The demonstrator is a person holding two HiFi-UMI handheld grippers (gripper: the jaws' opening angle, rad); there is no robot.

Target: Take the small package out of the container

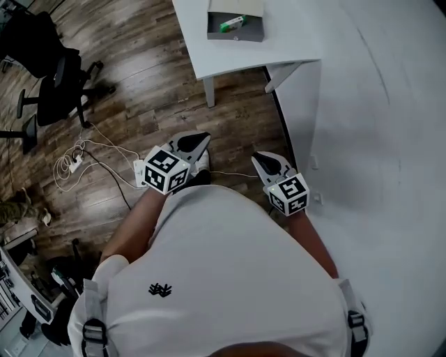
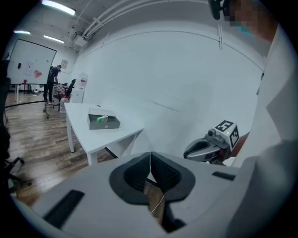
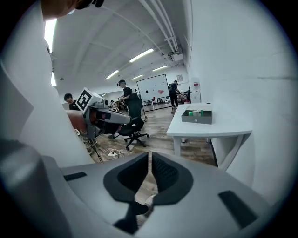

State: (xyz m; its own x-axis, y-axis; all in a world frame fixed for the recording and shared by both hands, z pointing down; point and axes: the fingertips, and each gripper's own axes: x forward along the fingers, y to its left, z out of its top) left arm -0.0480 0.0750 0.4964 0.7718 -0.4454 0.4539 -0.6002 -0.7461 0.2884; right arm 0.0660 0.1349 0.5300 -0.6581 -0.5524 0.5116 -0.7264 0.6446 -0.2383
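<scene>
A grey open container (image 1: 235,21) stands on the white table (image 1: 293,42) far ahead of me, with a small green and white package (image 1: 232,24) lying inside it. Both gripper views show the container (image 2: 103,122) (image 3: 197,115) and the package (image 2: 101,119) (image 3: 195,112) at a distance. My left gripper (image 1: 201,138) (image 2: 150,166) is held close to my body, jaws shut with nothing between them. My right gripper (image 1: 258,157) (image 3: 150,168) is beside it, also shut and empty. Both point toward the table, well short of it.
Black office chairs (image 1: 56,77) stand on the wood floor at the left. White cables and a power strip (image 1: 75,162) lie on the floor near my feet. A white wall (image 1: 376,139) runs along the right. People stand far back in the room (image 3: 125,95).
</scene>
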